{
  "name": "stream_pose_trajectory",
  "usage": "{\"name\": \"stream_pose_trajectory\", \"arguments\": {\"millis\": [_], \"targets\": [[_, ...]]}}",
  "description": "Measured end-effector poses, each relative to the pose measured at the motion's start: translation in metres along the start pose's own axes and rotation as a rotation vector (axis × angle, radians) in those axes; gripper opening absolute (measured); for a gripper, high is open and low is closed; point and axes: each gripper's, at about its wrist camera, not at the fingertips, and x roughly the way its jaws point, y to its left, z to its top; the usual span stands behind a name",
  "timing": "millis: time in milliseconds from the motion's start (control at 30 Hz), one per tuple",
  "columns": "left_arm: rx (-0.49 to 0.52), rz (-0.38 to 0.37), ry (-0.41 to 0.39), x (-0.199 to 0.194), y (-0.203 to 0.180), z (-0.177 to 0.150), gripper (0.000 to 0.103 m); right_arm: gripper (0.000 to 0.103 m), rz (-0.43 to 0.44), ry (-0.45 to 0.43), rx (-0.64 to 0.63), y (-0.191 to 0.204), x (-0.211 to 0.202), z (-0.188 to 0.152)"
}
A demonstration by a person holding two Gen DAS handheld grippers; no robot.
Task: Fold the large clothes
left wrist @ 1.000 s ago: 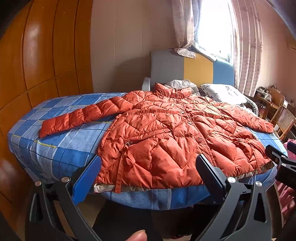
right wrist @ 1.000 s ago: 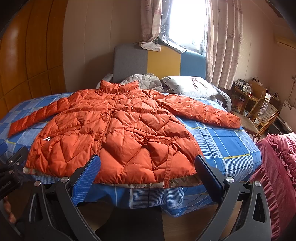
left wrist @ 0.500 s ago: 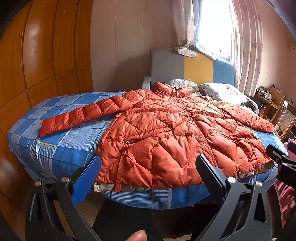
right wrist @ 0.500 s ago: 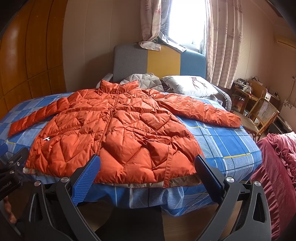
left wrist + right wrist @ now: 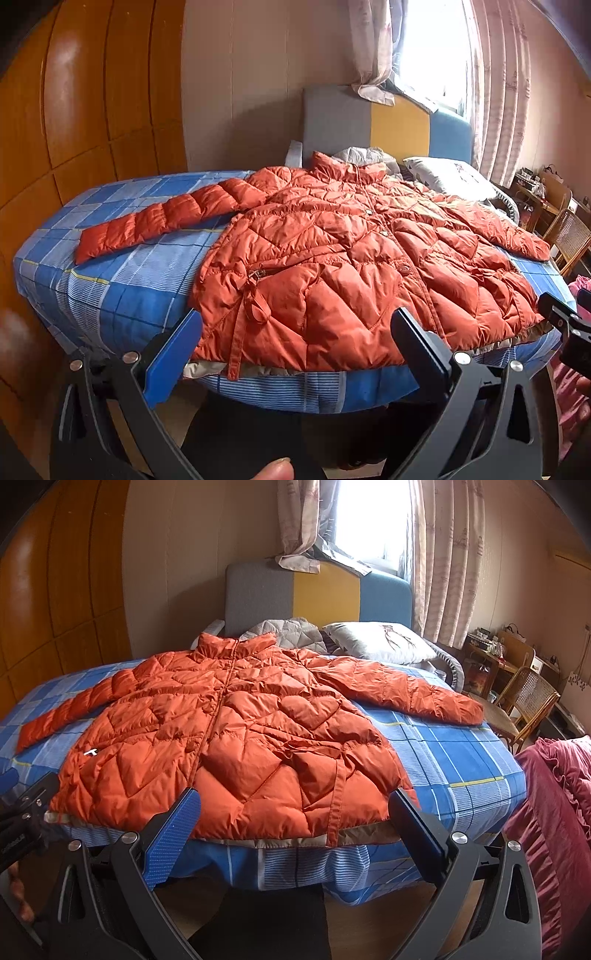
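Nearest, both tools hang off the foot of the bed, short of the cloth. The left gripper (image 5: 295,332) has its jaws spread wide with nothing between them, and the right gripper (image 5: 291,812) stands the same way, released and touching nothing.

Just beyond their tips lies the orange puffer jacket (image 5: 354,266), front up and zipped, its hem along the near edge of the bed (image 5: 461,760) and its collar toward the far headboard (image 5: 317,594). The left sleeve (image 5: 162,221) runs out flat to the left; the right sleeve (image 5: 410,694) runs out to the right, toward the pillow (image 5: 376,642).

By my reading, folding has not yet begun: this is the approach before the first grasp. The next move likely calls for each gripper to come forward and pinch the jacket, perhaps at a sleeve or a hem corner, though which one cannot be told from here. The padding is thick and slippery-looking, so a deep bite seems wise.
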Motion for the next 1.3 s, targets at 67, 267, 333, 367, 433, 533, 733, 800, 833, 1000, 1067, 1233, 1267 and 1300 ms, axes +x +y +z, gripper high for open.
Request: {"name": "stream_pose_trajectory", "arguments": {"millis": [67,267,333,367,433,533,733,800,833,1000,1067,1233,1267,1300], "targets": [[-0.004,-0.042,0.031,0.008,0.001,0.002,0.101,0.1,0.0,0.013,0.011,-0.004,0.005,-0.001],[-0.041,-0.111,0.089,0.045,0.01,0.022,0.101,0.1,-0.026,0.112,0.095,-0.033,0.037,-0.002],[-0.038,-0.099,0.09,0.058,0.01,0.029,0.101,0.1,-0.052,0.143,0.142,-0.051,0.052,0.001],[-0.038,-0.108,0.092,0.066,0.011,0.034,0.101,0.1,-0.059,0.148,0.16,-0.058,0.058,0.004],[-0.038,-0.106,0.104,0.083,0.012,0.041,0.101,0.1,-0.085,0.163,0.216,-0.079,0.074,0.013],[-0.036,-0.082,0.116,0.11,0.018,0.052,0.101,0.1,-0.125,0.184,0.264,-0.11,0.101,0.028],[-0.036,-0.049,0.151,0.154,0.028,0.07,0.101,0.1,-0.178,0.257,0.424,-0.189,0.173,0.05],[-0.027,-0.053,0.154,0.163,0.028,0.077,0.101,0.1,-0.2,0.276,0.491,-0.217,0.194,0.054],[-0.02,-0.053,0.156,0.168,0.027,0.081,0.101,0.098,-0.218,0.283,0.526,-0.233,0.205,0.055],[-0.008,-0.02,0.162,0.185,0.028,0.094,0.101,0.084,-0.249,0.298,0.688,-0.302,0.246,0.062],[-0.024,0.0,0.161,0.192,0.033,0.097,0.101,0.077,-0.24,0.301,0.771,-0.328,0.26,0.061],[-0.049,0.052,0.177,0.207,0.044,0.102,0.101,0.067,-0.215,0.265,0.947,-0.381,0.286,0.061],[-0.052,0.059,0.18,0.209,0.045,0.102,0.101,0.067,-0.222,0.262,0.969,-0.388,0.291,0.061],[-0.06,0.065,0.191,0.213,0.048,0.103,0.101,0.063,-0.222,0.25,0.989,-0.394,0.294,0.062]]}}
